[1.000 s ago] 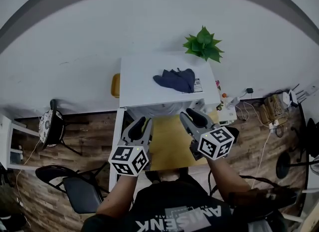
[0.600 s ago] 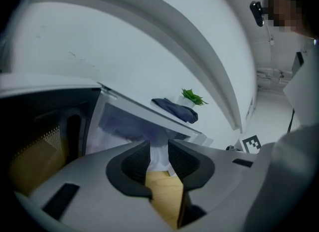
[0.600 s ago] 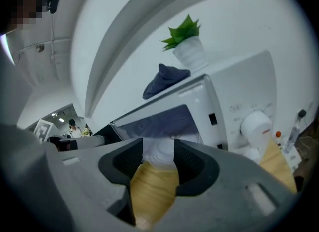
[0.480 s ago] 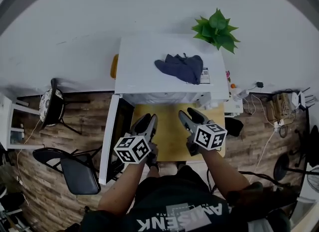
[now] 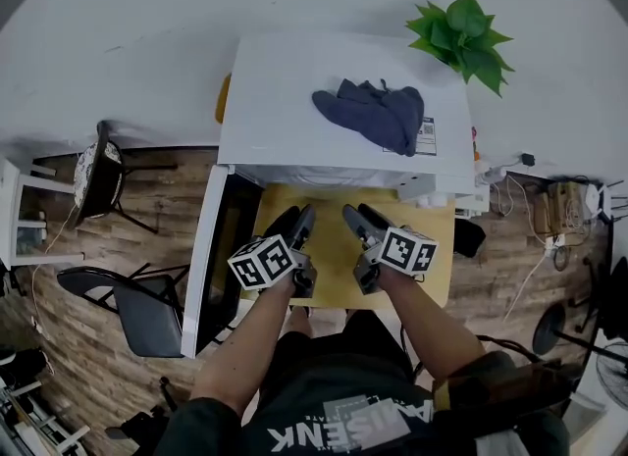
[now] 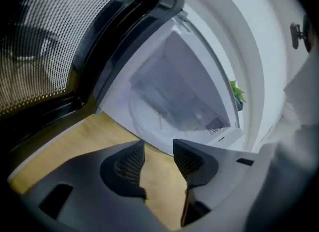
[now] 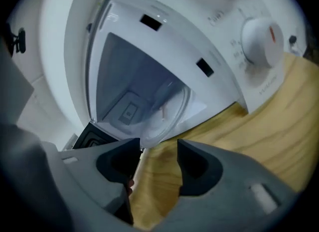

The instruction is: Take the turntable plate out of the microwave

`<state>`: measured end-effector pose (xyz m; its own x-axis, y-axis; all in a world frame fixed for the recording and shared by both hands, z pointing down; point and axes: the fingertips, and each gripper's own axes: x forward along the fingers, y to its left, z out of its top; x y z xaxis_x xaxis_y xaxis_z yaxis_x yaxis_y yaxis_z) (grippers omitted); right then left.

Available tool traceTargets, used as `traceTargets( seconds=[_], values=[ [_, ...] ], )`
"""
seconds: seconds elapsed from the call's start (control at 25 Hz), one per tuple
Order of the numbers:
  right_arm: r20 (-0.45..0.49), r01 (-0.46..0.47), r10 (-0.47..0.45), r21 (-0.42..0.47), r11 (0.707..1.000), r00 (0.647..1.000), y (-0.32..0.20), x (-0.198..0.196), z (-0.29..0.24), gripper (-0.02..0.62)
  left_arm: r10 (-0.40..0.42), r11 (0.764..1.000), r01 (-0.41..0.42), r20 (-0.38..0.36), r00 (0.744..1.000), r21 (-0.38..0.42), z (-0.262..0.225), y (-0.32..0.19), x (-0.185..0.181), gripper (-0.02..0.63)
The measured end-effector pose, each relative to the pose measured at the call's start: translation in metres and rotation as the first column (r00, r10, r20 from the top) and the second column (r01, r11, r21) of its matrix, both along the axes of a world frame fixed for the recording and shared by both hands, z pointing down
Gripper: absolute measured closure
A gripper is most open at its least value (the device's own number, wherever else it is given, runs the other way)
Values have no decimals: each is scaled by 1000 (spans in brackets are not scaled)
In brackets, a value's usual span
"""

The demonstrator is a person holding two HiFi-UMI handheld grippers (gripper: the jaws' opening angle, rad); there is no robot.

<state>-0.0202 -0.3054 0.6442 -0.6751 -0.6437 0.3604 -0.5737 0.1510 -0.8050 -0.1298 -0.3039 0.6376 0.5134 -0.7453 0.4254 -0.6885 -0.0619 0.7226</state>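
The white microwave (image 5: pixel 324 101) stands on a yellow wooden table (image 5: pixel 334 258) with its door (image 5: pixel 208 258) swung open to the left. The clear glass turntable plate (image 6: pixel 162 114) lies on the cavity floor and also shows in the right gripper view as a plate (image 7: pixel 169 111) near the front sill. My left gripper (image 5: pixel 299 221) and right gripper (image 5: pixel 353 217) hover side by side over the table, just in front of the opening. Both point into the cavity. The jaws of the left gripper (image 6: pixel 158 143) and of the right gripper (image 7: pixel 159 143) are opening, with nothing between them.
A dark blue cloth (image 5: pixel 375 116) lies on the microwave's top, and a green plant (image 5: pixel 466 34) stands behind it. The control knob (image 7: pixel 261 41) is on the panel right of the cavity. The mesh door window (image 6: pixel 40 51) is close on the left. Chairs (image 5: pixel 137 312) stand left.
Both grippers have sunk from above the microwave's front down to the level of the opening, rolling as they went. Their jaws have spread wider.
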Motion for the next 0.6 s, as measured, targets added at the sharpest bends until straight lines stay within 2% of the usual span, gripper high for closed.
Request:
traceTargets(
  seconds=[0.12, 0.2, 0.36, 0.6],
  values=[
    [83, -57, 63, -77, 995, 995, -4, -2, 15, 370, -23, 1000, 22, -53, 998, -16, 11, -7, 3, 419],
    [109, -66, 76, -93, 993, 991, -9, -6, 19, 362, -35, 999, 33, -85, 996, -21, 17, -13, 5, 419],
    [158, -52, 68, -106, 993, 985, -21, -14, 23, 339, -62, 998, 54, -205, 977, -43, 25, -28, 14, 380],
    [244, -101, 145, -184, 978, 959, -41, -19, 29, 331, -129, 989, 106, -242, 961, -106, 39, -40, 13, 380]
  ],
)
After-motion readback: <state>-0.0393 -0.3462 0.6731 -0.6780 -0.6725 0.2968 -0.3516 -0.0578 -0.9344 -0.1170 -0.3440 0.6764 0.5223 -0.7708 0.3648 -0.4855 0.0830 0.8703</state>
